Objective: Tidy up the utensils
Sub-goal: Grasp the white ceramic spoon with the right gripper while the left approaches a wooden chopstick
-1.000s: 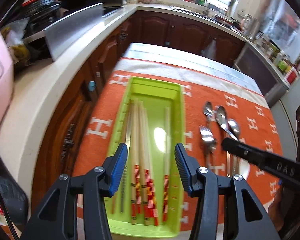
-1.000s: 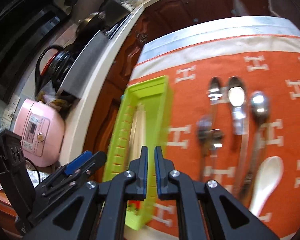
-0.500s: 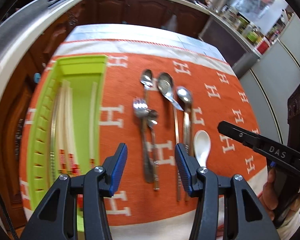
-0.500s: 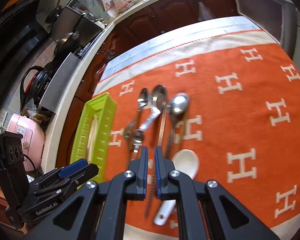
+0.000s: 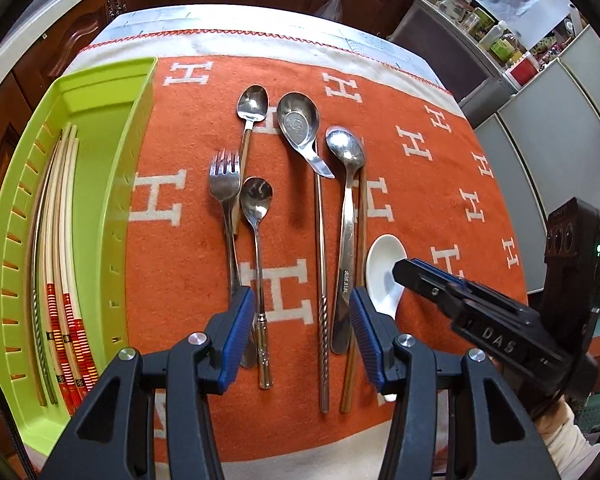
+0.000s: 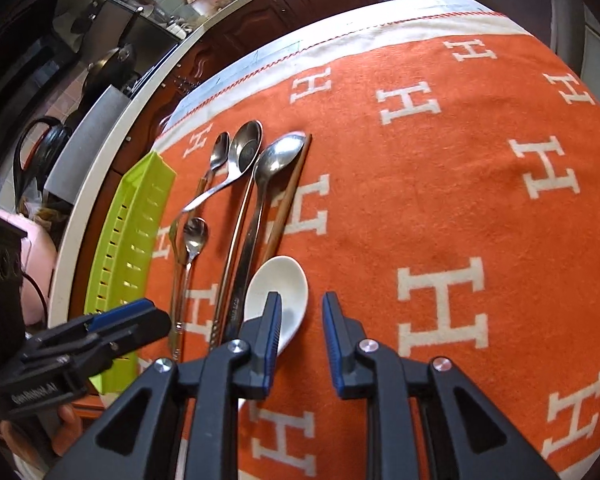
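The left gripper [image 5: 302, 334] is held with its jaws parted and empty above the near ends of the loose cutlery. The right gripper [image 6: 302, 338] is observed with its jaws opening and nothing clasped between them; the white ceramic soup spoon [image 6: 278, 294] lies just under and beside its left finger.

The step in hand is judged to be the pickup of that spoon. It is best taken across its narrow handle, not the glazed bowl, which is likely to slip. The jaws should be spread fully before descent, so that the neighbouring long steel spoon [image 6: 262, 200] and brown wooden chopstick [image 6: 288, 196] are not disturbed.

Farther along the orange blanket with white H letters [image 5: 180, 272], a steel fork [image 5: 224, 184], a small steel teaspoon [image 5: 256, 204] and a twisted metal chopstick [image 5: 322, 280] remain unsorted.

The lime-green plastic tray [image 5: 120, 208] is set at the left. Pale chopsticks with red-banded ends [image 5: 66, 240] are held in it, along its slotted side; the rest of its floor is bare.
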`<act>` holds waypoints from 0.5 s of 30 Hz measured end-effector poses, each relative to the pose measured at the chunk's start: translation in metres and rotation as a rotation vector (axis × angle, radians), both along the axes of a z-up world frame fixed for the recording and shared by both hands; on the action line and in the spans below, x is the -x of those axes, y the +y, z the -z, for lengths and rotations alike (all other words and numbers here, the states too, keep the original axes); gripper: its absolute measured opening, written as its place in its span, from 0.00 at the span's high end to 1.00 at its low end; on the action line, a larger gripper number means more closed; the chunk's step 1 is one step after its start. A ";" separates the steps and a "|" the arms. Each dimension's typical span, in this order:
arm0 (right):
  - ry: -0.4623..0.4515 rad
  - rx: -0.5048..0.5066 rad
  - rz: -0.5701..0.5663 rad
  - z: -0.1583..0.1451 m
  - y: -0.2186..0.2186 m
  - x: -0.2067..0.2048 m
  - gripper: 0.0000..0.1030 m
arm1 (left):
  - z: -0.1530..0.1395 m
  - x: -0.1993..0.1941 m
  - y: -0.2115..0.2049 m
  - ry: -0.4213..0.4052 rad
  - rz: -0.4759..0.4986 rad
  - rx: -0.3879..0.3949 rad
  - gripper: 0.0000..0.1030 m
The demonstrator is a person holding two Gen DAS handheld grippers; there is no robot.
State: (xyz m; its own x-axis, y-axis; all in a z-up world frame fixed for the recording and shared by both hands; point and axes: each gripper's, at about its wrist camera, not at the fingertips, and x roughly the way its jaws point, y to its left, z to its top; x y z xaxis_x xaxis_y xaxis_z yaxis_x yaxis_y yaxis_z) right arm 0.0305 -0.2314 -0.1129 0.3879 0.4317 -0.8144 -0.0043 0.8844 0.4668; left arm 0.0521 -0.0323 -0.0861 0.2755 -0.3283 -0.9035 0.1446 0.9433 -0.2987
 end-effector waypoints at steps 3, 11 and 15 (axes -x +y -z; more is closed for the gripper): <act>-0.041 0.032 -0.019 -0.001 0.005 0.000 0.80 | 0.000 -0.002 0.000 0.002 0.002 0.003 0.54; -0.165 0.177 -0.097 -0.004 0.026 0.008 0.79 | 0.002 -0.005 -0.005 0.008 0.015 0.006 0.54; -0.186 0.196 -0.117 -0.005 0.031 0.011 0.82 | 0.003 -0.007 -0.009 0.010 0.022 0.008 0.54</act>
